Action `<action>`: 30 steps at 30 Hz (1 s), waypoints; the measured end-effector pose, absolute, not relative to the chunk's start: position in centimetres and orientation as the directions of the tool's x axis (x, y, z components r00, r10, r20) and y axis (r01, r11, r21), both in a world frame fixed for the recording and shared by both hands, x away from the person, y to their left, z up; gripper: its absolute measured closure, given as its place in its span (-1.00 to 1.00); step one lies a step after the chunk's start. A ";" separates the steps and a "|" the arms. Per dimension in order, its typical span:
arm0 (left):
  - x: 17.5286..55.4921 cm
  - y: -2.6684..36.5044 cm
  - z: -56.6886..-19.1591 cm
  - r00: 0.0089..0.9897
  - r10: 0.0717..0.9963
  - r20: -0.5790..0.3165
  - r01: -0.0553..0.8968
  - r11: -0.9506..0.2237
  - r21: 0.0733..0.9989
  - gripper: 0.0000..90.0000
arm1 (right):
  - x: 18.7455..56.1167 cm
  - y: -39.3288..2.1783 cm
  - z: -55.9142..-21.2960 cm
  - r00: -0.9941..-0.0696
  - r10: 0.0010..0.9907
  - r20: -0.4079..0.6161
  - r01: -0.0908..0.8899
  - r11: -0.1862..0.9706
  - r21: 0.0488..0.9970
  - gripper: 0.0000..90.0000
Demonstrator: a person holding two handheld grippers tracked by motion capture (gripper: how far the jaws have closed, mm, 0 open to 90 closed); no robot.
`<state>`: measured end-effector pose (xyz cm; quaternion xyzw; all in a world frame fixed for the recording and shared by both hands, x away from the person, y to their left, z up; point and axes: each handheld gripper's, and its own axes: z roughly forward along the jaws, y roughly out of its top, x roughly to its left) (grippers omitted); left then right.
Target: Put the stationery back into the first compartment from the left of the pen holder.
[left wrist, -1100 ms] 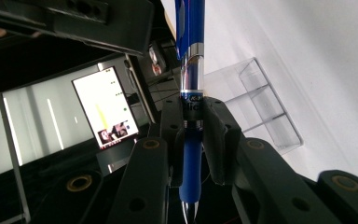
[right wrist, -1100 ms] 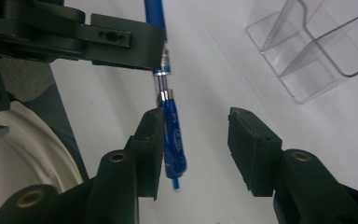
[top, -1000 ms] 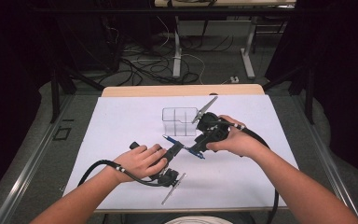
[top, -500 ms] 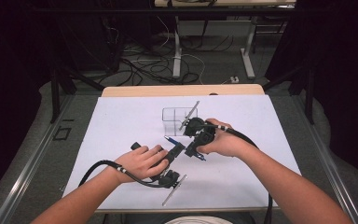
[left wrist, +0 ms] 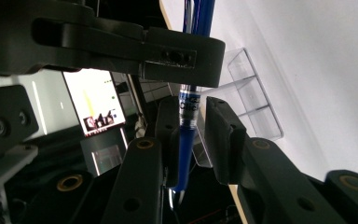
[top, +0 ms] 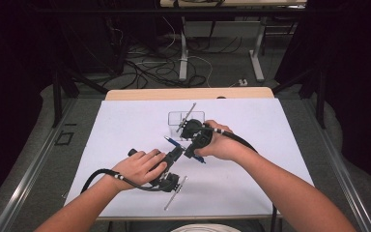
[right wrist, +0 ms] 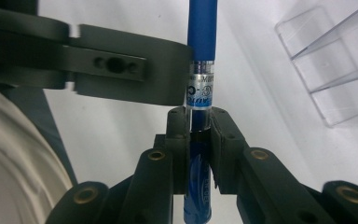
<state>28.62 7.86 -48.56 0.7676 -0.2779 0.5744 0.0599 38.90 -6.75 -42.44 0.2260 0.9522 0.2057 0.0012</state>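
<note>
A blue pen [top: 170,140] hangs just above the white mat, between my two grippers. My right gripper [top: 190,151] comes in from the right and is shut on the pen's clear middle section [right wrist: 200,105], both pads pressing on it. My left gripper [top: 178,152] reaches in from the lower left with the pen's barrel [left wrist: 187,140] between its jaws. The barrel lies against one pad, and a thin gap shows at the other pad [left wrist: 216,135]. Those jaws have just been opening a little. In each gripper view the other gripper's jaw crosses the top.
A clear plastic divided box [top: 186,118] stands on the mat just behind the grippers, also seen as the box [right wrist: 335,70] at the upper right. The white mat [top: 121,125] covers the table, with a wooden edge [top: 188,93] at the back. Cables trail from both grippers.
My right hand has moved left toward the left gripper and its jaws have closed on the pen. The left hand has stayed in place with the pen between its jaws.
</note>
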 end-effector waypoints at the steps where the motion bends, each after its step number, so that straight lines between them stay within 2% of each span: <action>1: 28.7 8.0 -48.5 0.206 -0.343 0.916 -0.494 -0.845 -0.205 0.65 | 39.2 -6.7 -42.4 -0.900 0.428 0.075 0.421 0.816 0.396 0.76; 4: 28.7 8.5 -48.4 0.235 -0.283 0.930 -0.473 -0.869 -0.145 0.64 | 39.7 -6.6 -42.3 -0.890 0.451 0.072 0.438 0.800 0.411 0.76; 5: 28.8 8.6 -48.7 0.262 -0.225 0.938 -0.480 -0.874 -0.075 0.61 | 40.1 -6.6 -42.2 -0.883 0.465 0.072 0.450 0.789 0.418 0.76; 6: 28.8 8.7 -48.6 0.281 -0.207 0.937 -0.467 -0.883 -0.056 0.61 | 40.1 -6.6 -42.2 -0.883 0.465 0.072 0.450 0.789 0.418 0.76; 7: 28.9 8.6 -48.2 0.246 -0.215 0.945 -0.472 -0.878 -0.077 0.59 | 40.3 -6.7 -42.2 -0.880 0.470 0.071 0.454 0.785 0.421 0.76; 8: 29.1 8.8 -48.1 0.291 -0.202 0.935 -0.453 -0.890 -0.051 0.54 | 40.7 -6.8 -42.1 -0.873 0.483 0.064 0.460 0.773 0.436 0.76; 11: 29.4 9.3 -47.8 0.368 -0.064 0.928 -0.393 -0.915 0.093 0.49 | 41.1 -6.9 -42.0 -0.867 0.495 0.055 0.463 0.759 0.458 0.76; 12: 29.7 9.4 -47.5 0.397 -0.023 0.917 -0.366 -0.921 0.136 0.38 | 41.5 -7.1 -41.8 -0.859 0.510 0.047 0.466 0.740 0.485 0.76; 15: 30.3 9.9 -47.3 0.449 0.083 0.890 -0.298 -0.924 0.237 0.30 | 41.9 -7.3 -41.6 -0.851 0.523 0.049 0.471 0.719 0.512 0.76; 22: 31.8 11.0 -47.6 0.540 0.293 0.789 -0.152 -0.888 0.434 0.11 | 43.1 -7.7 -41.0 -0.821 0.570 0.039 0.474 0.642 0.603 0.76; 30: 33.5 12.7 -47.3 0.591 0.517 0.619 0.026 -0.779 0.626 -0.06 | 44.9 -7.9 -41.2 -0.774 0.631 0.052 0.485 0.538 0.689 0.76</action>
